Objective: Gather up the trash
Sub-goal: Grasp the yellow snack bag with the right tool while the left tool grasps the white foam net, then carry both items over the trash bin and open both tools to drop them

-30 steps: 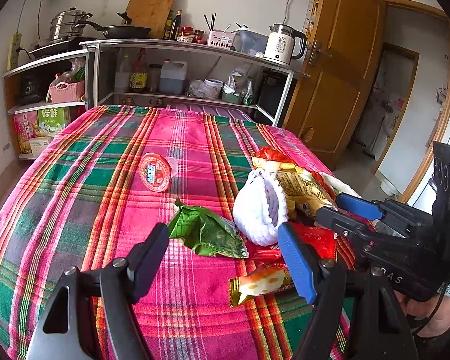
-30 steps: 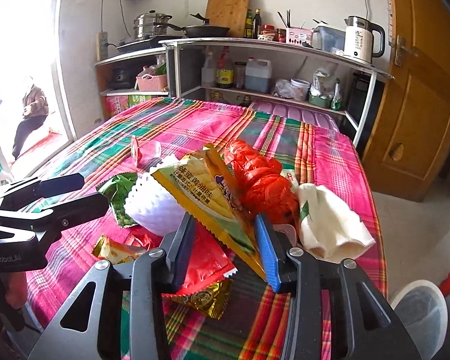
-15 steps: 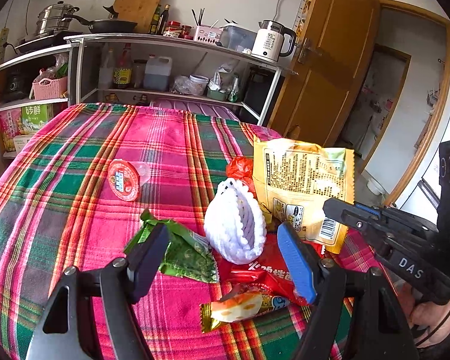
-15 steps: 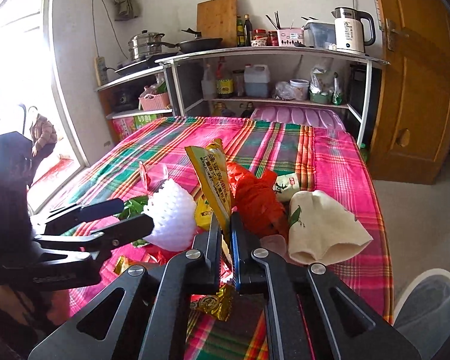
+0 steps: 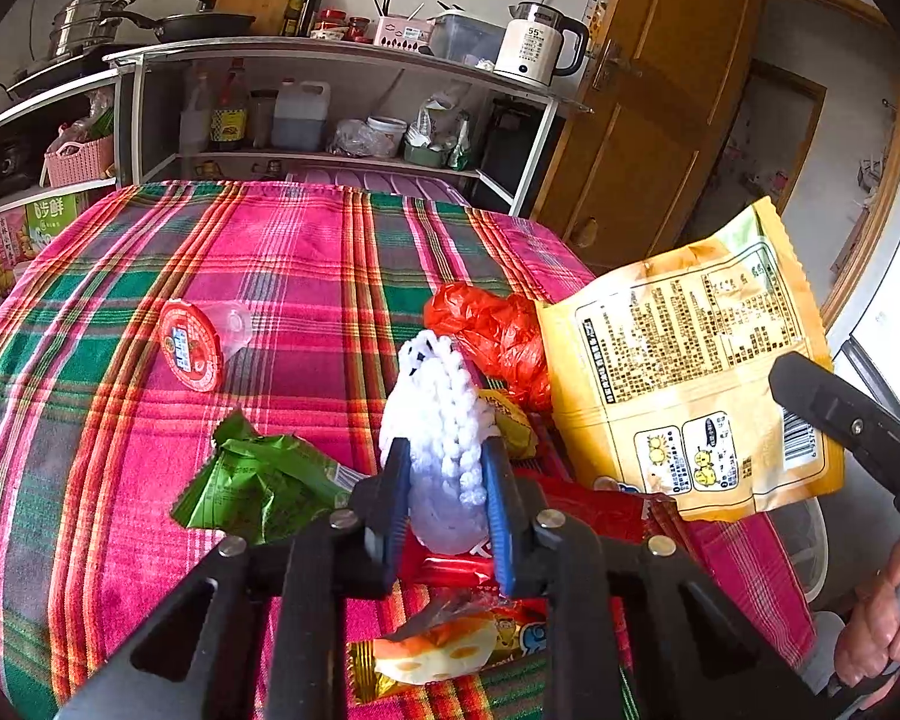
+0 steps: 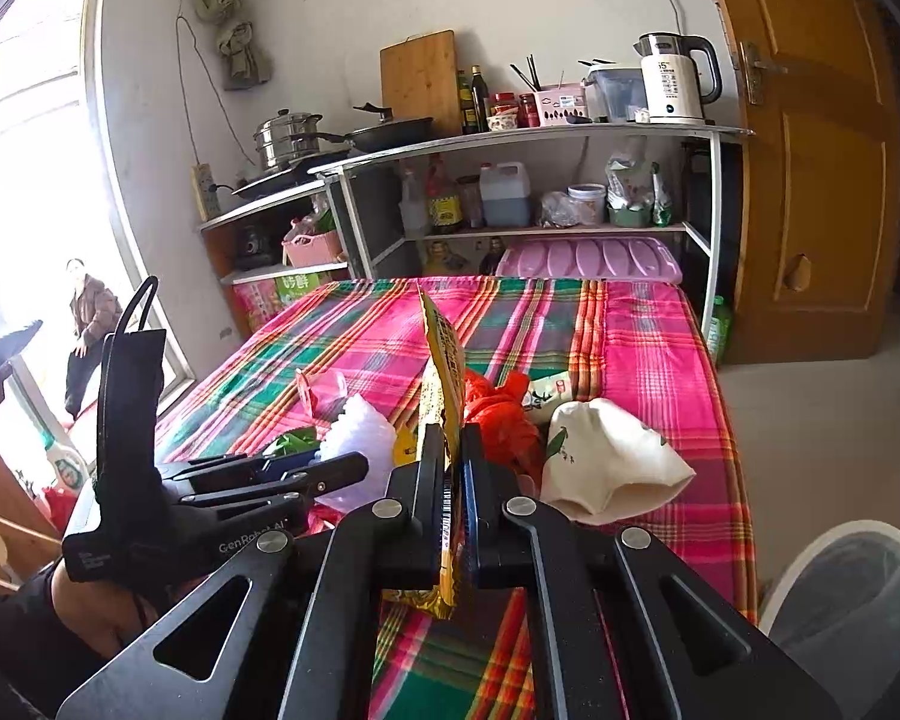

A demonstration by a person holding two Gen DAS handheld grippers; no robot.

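Observation:
My left gripper (image 5: 444, 468) is shut on a white foam fruit net (image 5: 438, 420) on the plaid table (image 5: 306, 276). My right gripper (image 6: 453, 450) is shut on a yellow snack bag (image 6: 444, 384) and holds it edge-on above the table; the bag (image 5: 690, 360) hangs at the right in the left wrist view. A green wrapper (image 5: 258, 480), a red wrapper (image 5: 594, 510), a red plastic bag (image 5: 486, 330), a jelly cup (image 5: 192, 342) and a small gold wrapper (image 5: 444, 648) lie around the net.
A white bin with a clear liner (image 6: 852, 600) stands on the floor at the table's right. A cream pouch (image 6: 606, 456) lies near the right edge. Kitchen shelves (image 5: 330, 108) stand behind the table. A wooden door (image 6: 822, 180) is at the right.
My left gripper has closed on the foam net. My right gripper closed on the yellow bag and lifted it off the pile, out to the right.

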